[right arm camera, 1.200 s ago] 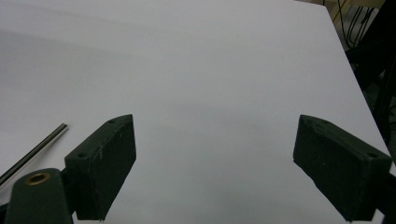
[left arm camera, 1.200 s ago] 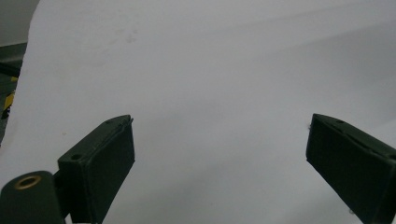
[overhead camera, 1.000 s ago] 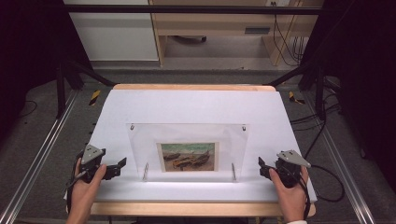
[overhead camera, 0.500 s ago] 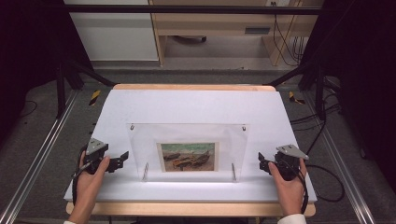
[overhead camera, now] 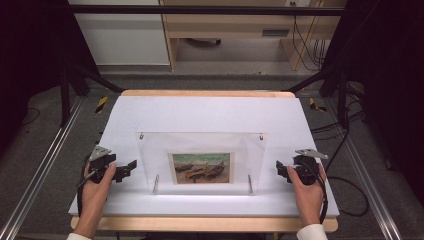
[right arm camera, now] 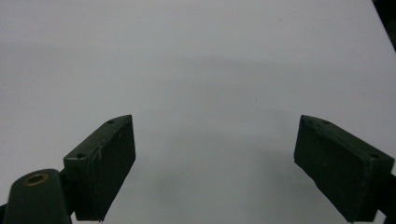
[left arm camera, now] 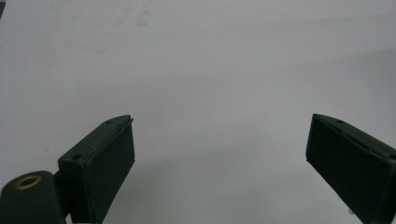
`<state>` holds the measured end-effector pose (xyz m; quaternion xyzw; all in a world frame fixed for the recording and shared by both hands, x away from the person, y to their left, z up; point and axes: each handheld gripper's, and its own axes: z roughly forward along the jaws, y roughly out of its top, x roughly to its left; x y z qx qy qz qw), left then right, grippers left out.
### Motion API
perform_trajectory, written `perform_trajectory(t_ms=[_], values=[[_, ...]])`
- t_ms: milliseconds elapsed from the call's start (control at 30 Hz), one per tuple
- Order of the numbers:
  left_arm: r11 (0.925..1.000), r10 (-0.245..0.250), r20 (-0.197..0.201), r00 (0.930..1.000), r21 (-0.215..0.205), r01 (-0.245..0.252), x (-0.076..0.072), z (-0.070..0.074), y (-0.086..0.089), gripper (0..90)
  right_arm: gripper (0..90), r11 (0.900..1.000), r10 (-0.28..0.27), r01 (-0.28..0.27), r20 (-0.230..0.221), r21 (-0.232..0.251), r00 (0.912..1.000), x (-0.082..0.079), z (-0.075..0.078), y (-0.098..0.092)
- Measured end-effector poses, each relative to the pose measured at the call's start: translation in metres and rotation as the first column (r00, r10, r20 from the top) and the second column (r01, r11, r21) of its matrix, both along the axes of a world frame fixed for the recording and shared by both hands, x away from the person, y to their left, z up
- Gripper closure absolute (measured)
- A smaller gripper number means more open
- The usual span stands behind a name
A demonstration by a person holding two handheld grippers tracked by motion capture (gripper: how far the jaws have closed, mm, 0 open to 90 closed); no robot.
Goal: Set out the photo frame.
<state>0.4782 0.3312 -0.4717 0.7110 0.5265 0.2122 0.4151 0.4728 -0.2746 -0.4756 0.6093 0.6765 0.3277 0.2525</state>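
— What's nearest to us?

— Two hands at the near edge. The black left gripper [overhead camera: 131,165] has its jaws spread wide over bare white sheet; the black right gripper [overhead camera: 278,169] too.

— And between them?

— A clear acrylic picture frame [overhead camera: 201,161] holding a small painting of boats stands upright on the white-covered wooden table [overhead camera: 210,112], just beside each gripper, touching neither.

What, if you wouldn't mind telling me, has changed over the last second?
The left gripper has drifted slightly outward and toward the person; the right gripper has barely shifted. Both stay open, holding nothing. The clear picture frame stands untouched on the white table.
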Motion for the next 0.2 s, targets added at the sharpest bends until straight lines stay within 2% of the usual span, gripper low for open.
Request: perform_trajectory(t_ms=[100, 200], values=[[0.9999, 0.006, -0.001, 1.0000, -0.010, -0.006, -0.0011, 0.0009, 0.0016, 7.4, 12.9, 1.000, 0.010, -0.010, -0.013, 0.002, 0.9999, -0.0004, -0.0018, -0.0006], [0.9998, 0.009, 0.005, 1.0000, -0.015, -0.008, -0.0027, 0.0019, 0.0029, 7.3, 12.8, 1.000, 0.015, -0.015, -0.006, -0.003, 0.9999, -0.0008, -0.0019, -0.0004]])
